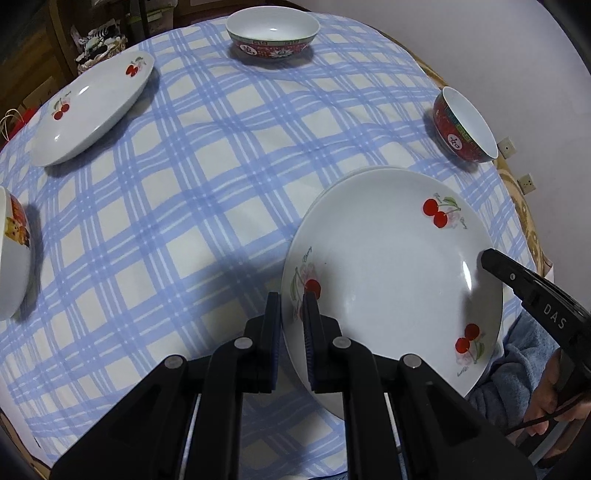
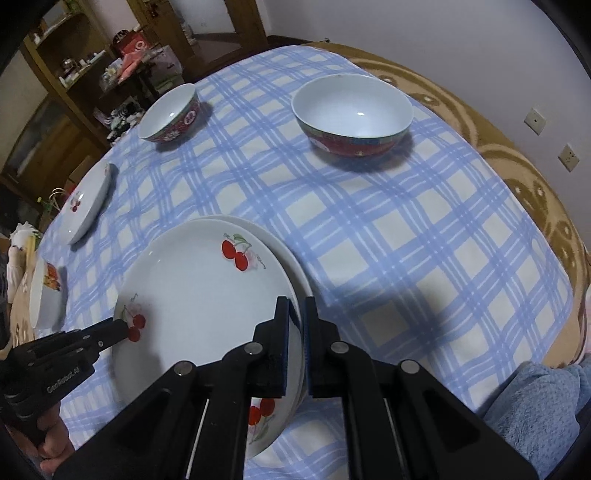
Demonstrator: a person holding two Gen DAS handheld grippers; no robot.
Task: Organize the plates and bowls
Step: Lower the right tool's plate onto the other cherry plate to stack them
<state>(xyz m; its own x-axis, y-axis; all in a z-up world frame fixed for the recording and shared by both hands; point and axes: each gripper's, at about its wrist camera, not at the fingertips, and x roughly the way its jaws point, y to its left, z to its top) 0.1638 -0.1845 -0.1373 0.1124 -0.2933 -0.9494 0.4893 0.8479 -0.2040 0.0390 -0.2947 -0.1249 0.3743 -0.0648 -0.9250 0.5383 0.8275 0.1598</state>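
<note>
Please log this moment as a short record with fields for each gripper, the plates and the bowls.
left gripper: shut on held cherry plate, near-left rim
right gripper: shut on same plate, opposite rim
under it: second plate, edge showing
lone cherry plate: far left on checked cloth
red bowls: one far, one right
white bowl: left edge

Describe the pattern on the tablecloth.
The cloth tablecloth is a blue and white plaid check, clearest in the right wrist view.
</note>
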